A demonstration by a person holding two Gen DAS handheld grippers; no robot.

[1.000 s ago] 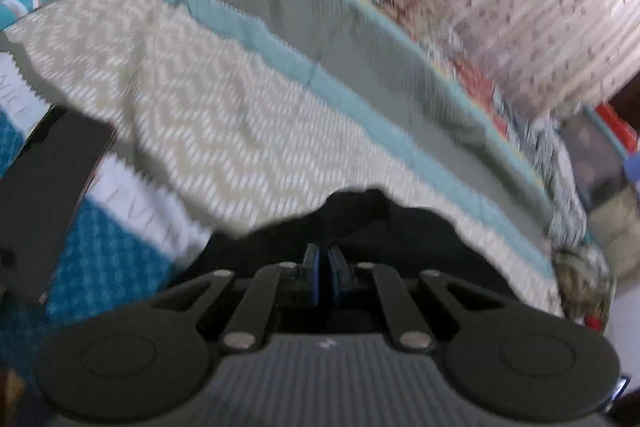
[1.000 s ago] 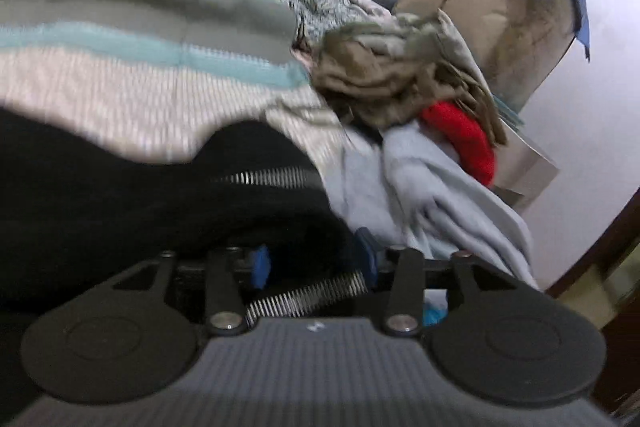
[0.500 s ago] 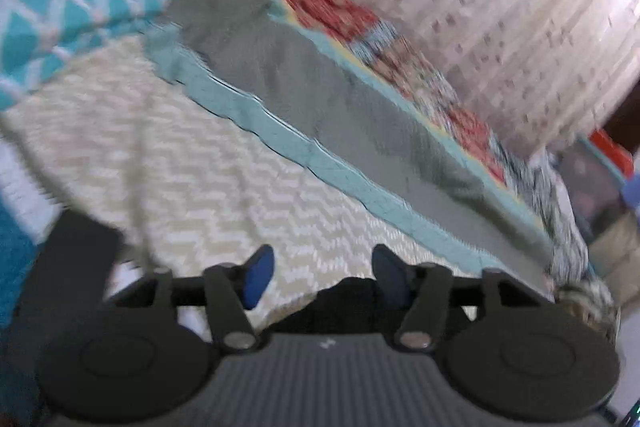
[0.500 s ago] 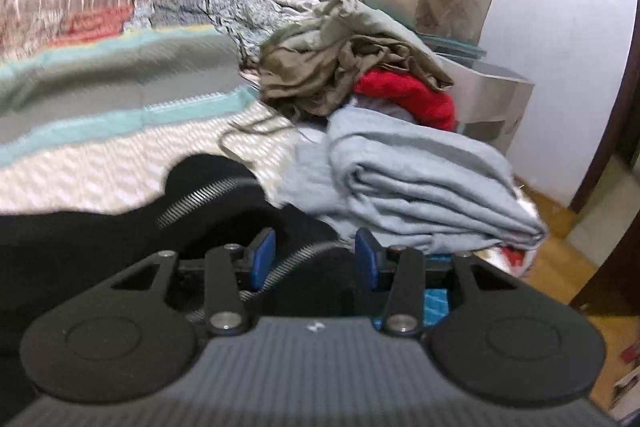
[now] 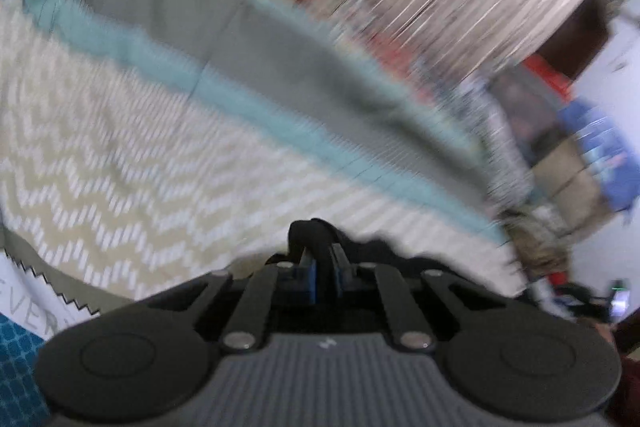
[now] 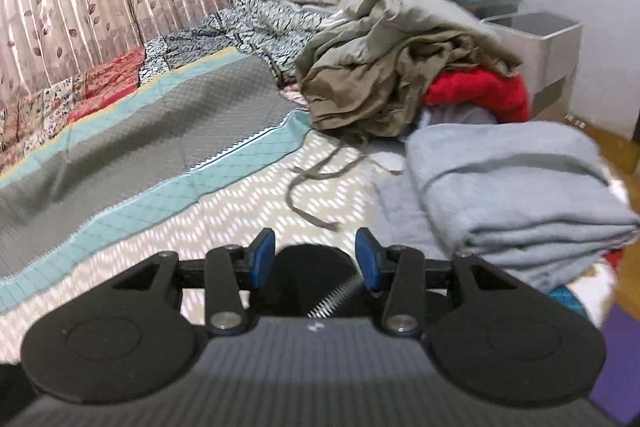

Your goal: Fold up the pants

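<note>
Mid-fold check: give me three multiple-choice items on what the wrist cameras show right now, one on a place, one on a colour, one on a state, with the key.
1. In the right wrist view, where is the folded grey garment relative to the olive heap?
A. nearer the camera, right of it
B. behind it
C. under it

2. What colour is the garment tucked under the olive heap?
A. yellow
B. red
C. white

3. How is the left hand-held gripper?
A. wide open, empty
B. shut on black pants
C. out of view

Key: 1 A, the grey stack lies in front, to the right; 2 B, red shows below the olive cloth; 3 B, black fabric is pinched between the closed blue pads.
</note>
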